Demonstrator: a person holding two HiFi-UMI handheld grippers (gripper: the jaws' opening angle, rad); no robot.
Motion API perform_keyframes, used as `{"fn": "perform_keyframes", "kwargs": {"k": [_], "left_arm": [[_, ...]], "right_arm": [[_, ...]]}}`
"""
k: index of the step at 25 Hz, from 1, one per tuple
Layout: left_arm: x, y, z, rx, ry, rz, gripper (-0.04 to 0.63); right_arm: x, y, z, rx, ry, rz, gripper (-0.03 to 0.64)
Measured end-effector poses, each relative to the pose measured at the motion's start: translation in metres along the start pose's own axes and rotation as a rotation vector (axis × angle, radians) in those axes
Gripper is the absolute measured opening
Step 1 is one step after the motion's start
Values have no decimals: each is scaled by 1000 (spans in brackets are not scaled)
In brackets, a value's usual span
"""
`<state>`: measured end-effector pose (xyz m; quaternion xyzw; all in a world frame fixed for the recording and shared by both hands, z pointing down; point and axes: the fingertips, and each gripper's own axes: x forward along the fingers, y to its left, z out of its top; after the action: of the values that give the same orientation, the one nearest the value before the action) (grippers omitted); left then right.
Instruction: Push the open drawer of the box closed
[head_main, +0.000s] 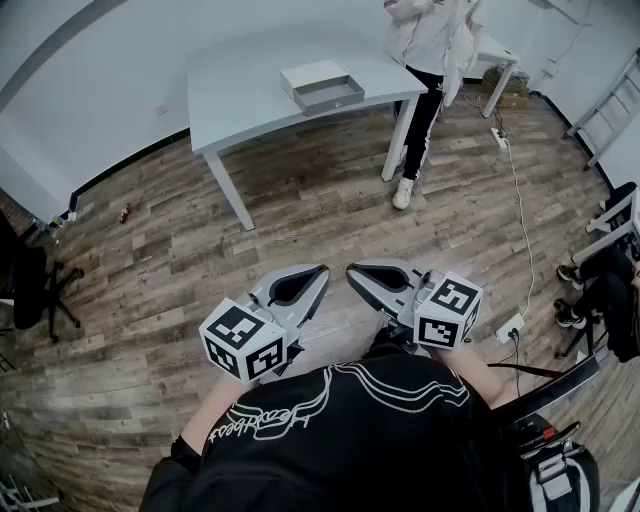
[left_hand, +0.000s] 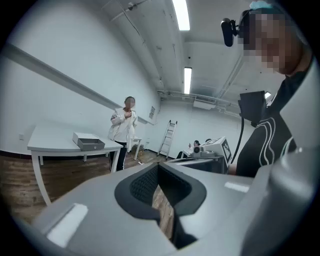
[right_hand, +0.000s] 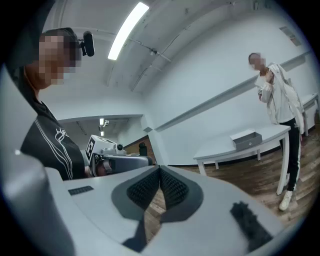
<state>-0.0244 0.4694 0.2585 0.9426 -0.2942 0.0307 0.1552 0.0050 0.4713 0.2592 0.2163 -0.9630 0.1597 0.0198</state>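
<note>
Head view looks down on both claws held close to the body over the wooden floor (head_main: 150, 290), well apart from the white worktop (head_main: 245, 95) where the box (head_main: 315, 76) sits with its grey drawer (head_main: 334, 95) pulled out. The left claw (head_main: 314, 277) and right claw (head_main: 358, 274) are each pressed together at the tips, pinching nothing. I reckon a lopsided shove could slide the box along the worktop instead of shutting the drawer, and the bystander (head_main: 432, 50) at the worktop's corner or the floor cable (head_main: 521, 220) could get in the way. From here, how far the drawer sticks out is hard to tell
</note>
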Motion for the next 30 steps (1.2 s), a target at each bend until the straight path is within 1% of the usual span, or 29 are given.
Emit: {"fn": "perform_keyframes", "kwargs": {"k": [6, 11, 15, 18, 21, 25, 30], "left_arm": [[5, 6, -1, -3, 1, 6, 8], [23, 30, -3, -12, 8, 15, 8], [46, 61, -2, -36, 14, 27, 8], [73, 92, 5, -52, 17, 31, 8], [105, 132, 9, -81, 29, 39, 8], [162, 200, 18, -120, 44, 50, 8], [237, 280, 42, -140, 62, 68, 8]], "right_arm": [[-1, -7, 0, -8, -3, -10, 11], [6, -42, 2, -1, -9, -21, 11], [22, -77, 5, 10, -5, -17, 11], [39, -115, 15, 19, -3, -14, 11], [55, -164, 25, 35, 3, -17, 11], [83, -247, 35, 61, 31, -30, 11], [112, -349, 61, 67, 61, -33, 11]]}}
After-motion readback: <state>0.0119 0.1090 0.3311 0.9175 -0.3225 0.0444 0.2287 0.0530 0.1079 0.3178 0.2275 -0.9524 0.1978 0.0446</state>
